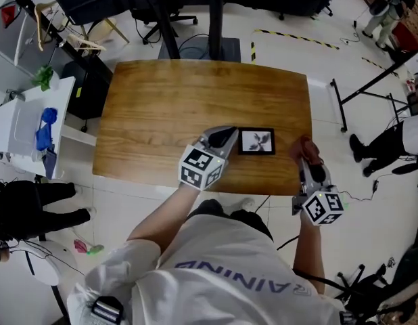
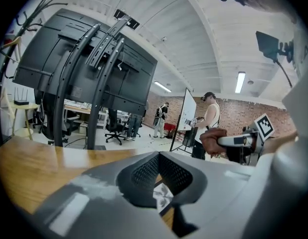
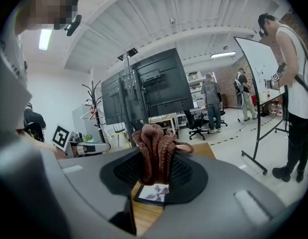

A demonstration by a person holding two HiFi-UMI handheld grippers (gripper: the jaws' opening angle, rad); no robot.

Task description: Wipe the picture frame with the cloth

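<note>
A small black picture frame (image 1: 256, 141) with a pale flower print lies flat on the wooden table (image 1: 161, 100), near the front edge. My left gripper (image 1: 226, 137) rests at the frame's left edge, jaws together with nothing seen between them. In the left gripper view the frame (image 2: 163, 197) shows just below the jaw tips (image 2: 159, 177). My right gripper (image 1: 306, 149) hovers to the right of the frame, shut on a bunched reddish-brown knitted cloth (image 1: 304, 145). In the right gripper view the cloth (image 3: 155, 151) sticks up from the jaws, with the frame (image 3: 153, 193) below it.
A screen stand (image 1: 216, 42) rises behind the table's far edge, with office chairs beside it. A white cart (image 1: 26, 124) stands at the left. Tripod legs (image 1: 341, 103) and people stand to the right, and a whiteboard (image 3: 258, 68) is further off.
</note>
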